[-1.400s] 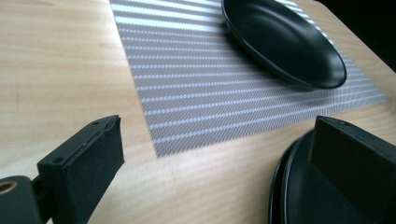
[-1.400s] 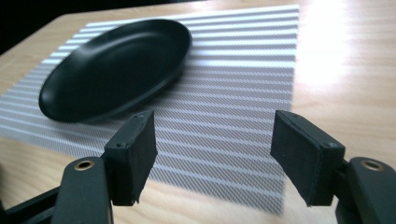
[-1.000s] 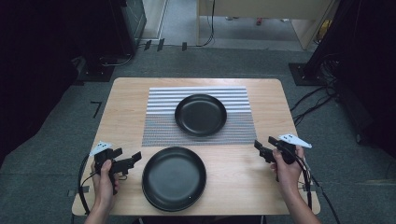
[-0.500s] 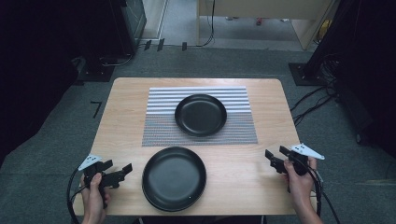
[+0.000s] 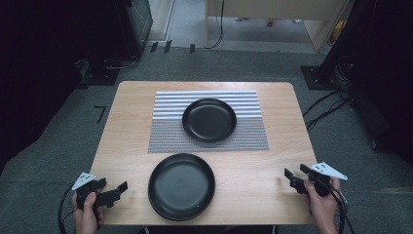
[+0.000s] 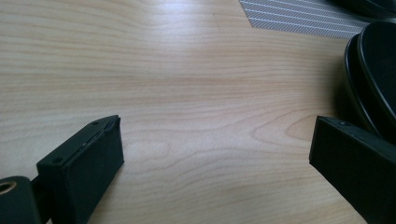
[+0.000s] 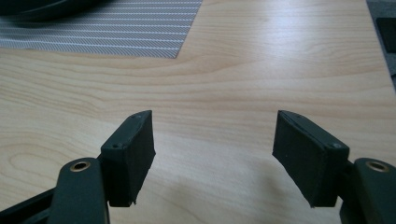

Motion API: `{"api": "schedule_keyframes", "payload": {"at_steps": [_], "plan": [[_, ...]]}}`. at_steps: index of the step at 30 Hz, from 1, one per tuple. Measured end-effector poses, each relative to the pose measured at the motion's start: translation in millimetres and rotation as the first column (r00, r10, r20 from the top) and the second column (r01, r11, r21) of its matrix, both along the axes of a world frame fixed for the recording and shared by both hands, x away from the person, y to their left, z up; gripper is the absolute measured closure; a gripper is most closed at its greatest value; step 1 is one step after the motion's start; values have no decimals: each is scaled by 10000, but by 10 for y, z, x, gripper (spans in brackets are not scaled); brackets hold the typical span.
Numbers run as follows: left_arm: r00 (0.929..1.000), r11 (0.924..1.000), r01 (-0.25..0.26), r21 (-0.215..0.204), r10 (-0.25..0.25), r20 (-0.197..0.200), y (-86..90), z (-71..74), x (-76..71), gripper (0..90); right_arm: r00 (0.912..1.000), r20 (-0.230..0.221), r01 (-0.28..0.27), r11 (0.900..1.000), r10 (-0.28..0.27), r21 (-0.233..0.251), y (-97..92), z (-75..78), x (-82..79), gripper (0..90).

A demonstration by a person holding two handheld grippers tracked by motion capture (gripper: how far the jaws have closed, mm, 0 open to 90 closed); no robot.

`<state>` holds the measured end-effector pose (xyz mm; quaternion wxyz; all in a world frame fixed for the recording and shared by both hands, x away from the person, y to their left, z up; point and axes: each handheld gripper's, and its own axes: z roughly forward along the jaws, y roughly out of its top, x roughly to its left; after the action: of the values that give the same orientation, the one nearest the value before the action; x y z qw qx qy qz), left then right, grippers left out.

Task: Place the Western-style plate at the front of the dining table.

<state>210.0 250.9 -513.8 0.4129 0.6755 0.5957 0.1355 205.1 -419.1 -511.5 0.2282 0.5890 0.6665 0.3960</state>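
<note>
Wooden bench (image 5: 131,126). Striped mat (image 5: 165,134) at centre, far half. Far plate (image 5: 209,120) sits on the mat, black. Near plate (image 5: 181,185) on bare wood just short of the mat, by the near edge; it looks like two plates stacked, cannot tell for sure.

Left gripper (image 5: 117,189) at the near left corner, held in a hand (image 5: 86,214), fingers (image 6: 88,163) wide apart, nothing between; near plate just beside the right finger.

Right gripper (image 5: 291,176) at the near right edge, fingers (image 7: 130,149) apart over bare wood, empty.
</note>
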Motion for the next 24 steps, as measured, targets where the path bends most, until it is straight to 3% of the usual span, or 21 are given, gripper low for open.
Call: {"api": "schedule_keyframes", "payload": {"at_steps": [2,7,12,16,18,20,24], "plan": [[9999,9994,-77,324,75,68,8,8,-25,27,10000,-30,51,10000,-51,-74,-24,-3,-43,288],[9998,9941,-101,1084,85,158,-16,4,-63,27,9999,-96,-85,9969,78,-785,-32,-19,-145,274],[9999,9885,-59,1510,45,97,-54,-11,-54,27,9993,-372,31,9937,-73,-1124,-65,-74,-235,271],[9999,9763,-1,2166,-29,135,-116,-24,-53,27,9977,-627,143,9875,-244,-1572,-76,-130,-288,259],[9999,9651,41,2618,-72,110,-160,-31,-55,27,9977,-631,155,9871,-259,-1592,-81,-130,-322,256],[9999,9474,71,3198,-107,95,-231,-46,-56,27,9983,-496,242,9890,-317,-1457,-91,-150,-355,253],[9998,9489,-12,3156,-52,195,-243,-56,-63,17,9995,-52,298,9904,-308,-1350,-102,-196,-432,235]]}}
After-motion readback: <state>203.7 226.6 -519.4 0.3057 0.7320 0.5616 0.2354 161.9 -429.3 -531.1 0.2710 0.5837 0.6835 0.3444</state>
